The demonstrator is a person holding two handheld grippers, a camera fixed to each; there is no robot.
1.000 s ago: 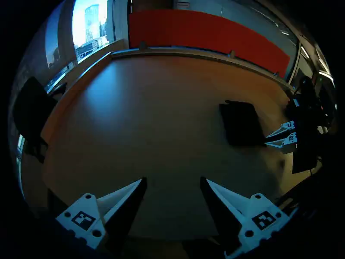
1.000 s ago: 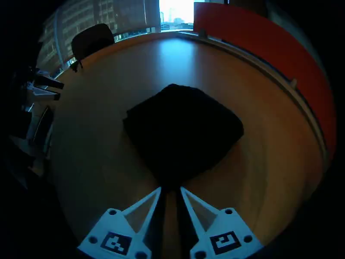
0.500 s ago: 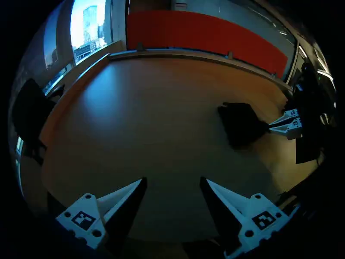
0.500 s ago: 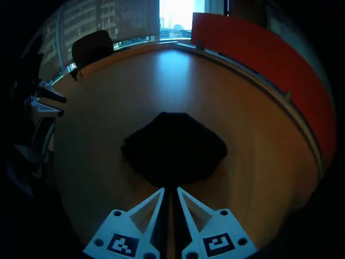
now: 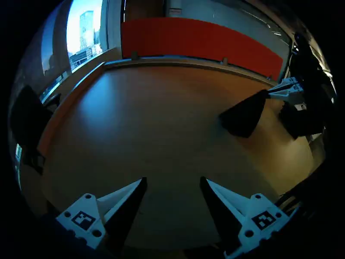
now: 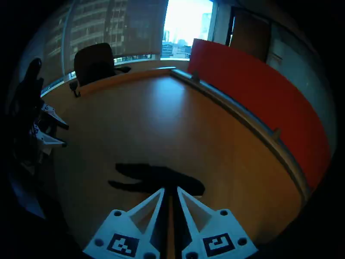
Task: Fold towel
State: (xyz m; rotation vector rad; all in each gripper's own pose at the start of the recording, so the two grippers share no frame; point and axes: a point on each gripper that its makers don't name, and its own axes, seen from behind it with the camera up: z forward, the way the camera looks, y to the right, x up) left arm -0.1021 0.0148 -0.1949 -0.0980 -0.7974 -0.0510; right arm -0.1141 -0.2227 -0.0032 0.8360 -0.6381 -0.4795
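A dark towel [image 5: 243, 118] hangs off the wooden table [image 5: 151, 125] by one corner, pinched in my right gripper [image 5: 272, 91] at the right of the left gripper view. In the right gripper view the towel [image 6: 159, 178] spreads as a low dark shape just past the right gripper [image 6: 170, 191], whose fingers are shut on the cloth. My left gripper [image 5: 172, 183] stands open over the near part of the table with nothing between its fingers. It also appears at the far left as the left gripper [image 6: 58, 134] in the right gripper view, apart from the towel.
A red partition [image 5: 194, 41] runs along the table's far edge. Windows [image 6: 187, 28] lie beyond it. A dark office chair [image 6: 92, 62] stands at the table's far corner. A person's dark sleeve [image 5: 308, 86] holds the right gripper.
The right gripper has risen with the towel's corner, so the towel has left its flat folded lie and now hangs. The left gripper has stayed open and almost still.
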